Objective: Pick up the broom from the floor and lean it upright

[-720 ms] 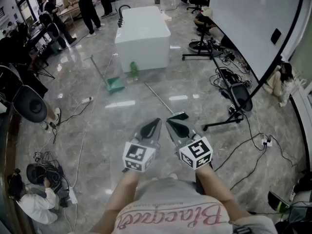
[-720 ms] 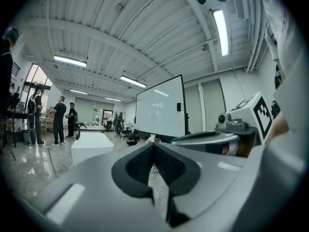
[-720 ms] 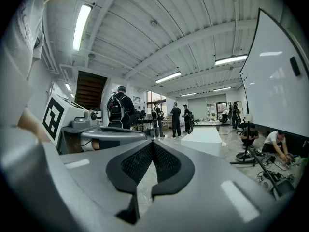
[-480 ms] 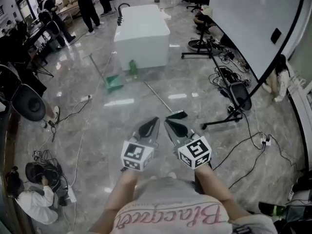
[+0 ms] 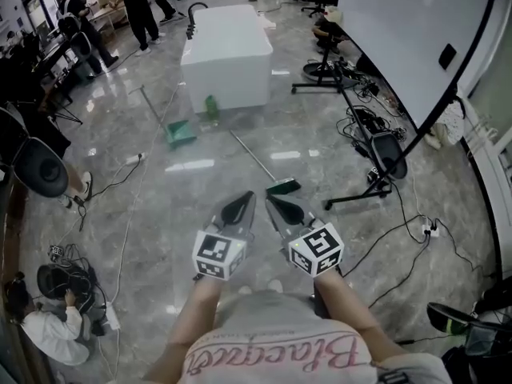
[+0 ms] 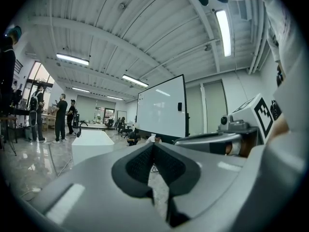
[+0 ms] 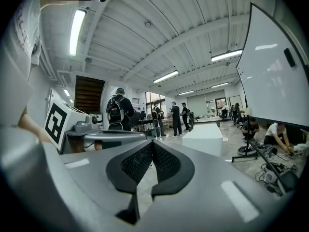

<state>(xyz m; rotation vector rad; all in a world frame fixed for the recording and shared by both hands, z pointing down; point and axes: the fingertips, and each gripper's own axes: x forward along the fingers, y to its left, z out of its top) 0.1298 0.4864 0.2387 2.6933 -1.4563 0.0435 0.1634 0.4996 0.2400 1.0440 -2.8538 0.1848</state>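
Note:
The broom [image 5: 258,162] lies flat on the grey marble floor, its thin metal handle running up-left and its green head [image 5: 284,186] nearest me. My left gripper [image 5: 249,198] and right gripper [image 5: 271,199] are held side by side at waist height, tips pointing toward the broom head, above and short of it. Both are shut with nothing between the pads. In the left gripper view [image 6: 154,146] and the right gripper view [image 7: 152,144] the black pads meet at the tip; the broom is not seen there.
A green dustpan [image 5: 180,132] with a long handle and a green bottle [image 5: 211,106] stand by a white block [image 5: 226,56]. A whiteboard on a black stand [image 5: 376,184] and cables [image 5: 404,238] lie to the right. People stand at the far left; one sits at the lower left [image 5: 52,334].
The head view has shifted a little, so the floor things sit slightly higher and more to the left. Both grippers stay shut, side by side. The broom has not moved.

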